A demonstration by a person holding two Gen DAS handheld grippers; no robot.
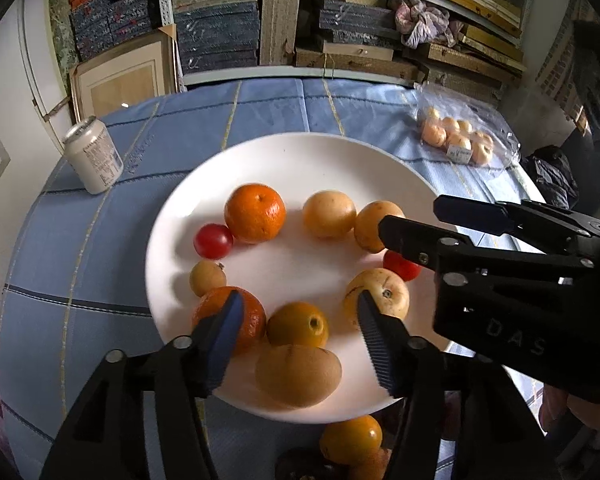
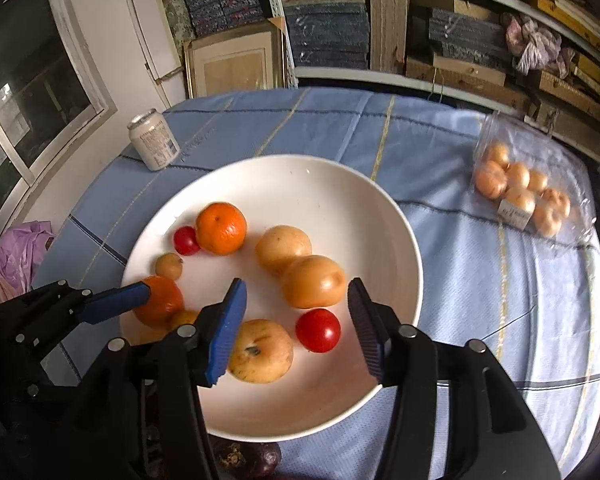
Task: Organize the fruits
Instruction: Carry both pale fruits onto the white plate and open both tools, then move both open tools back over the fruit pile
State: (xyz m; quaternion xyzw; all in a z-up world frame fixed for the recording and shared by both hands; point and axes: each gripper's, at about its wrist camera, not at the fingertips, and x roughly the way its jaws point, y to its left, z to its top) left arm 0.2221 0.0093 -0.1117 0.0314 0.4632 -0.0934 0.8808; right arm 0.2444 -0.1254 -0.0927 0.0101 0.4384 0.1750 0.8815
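Both grippers, left gripper (image 1: 300, 336) and right gripper (image 2: 296, 332), hang wide open, empty, above white plate (image 1: 300, 152); yellow fruit (image 1: 298, 324) sits directly between left fingertips.

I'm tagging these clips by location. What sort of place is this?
Probably a home storeroom or cluttered spare room used for dining: metal shelves stacked with flat boxes, a framed picture leaning on the wall, and a table under a blue checked tablecloth holding a white plate of fruit.
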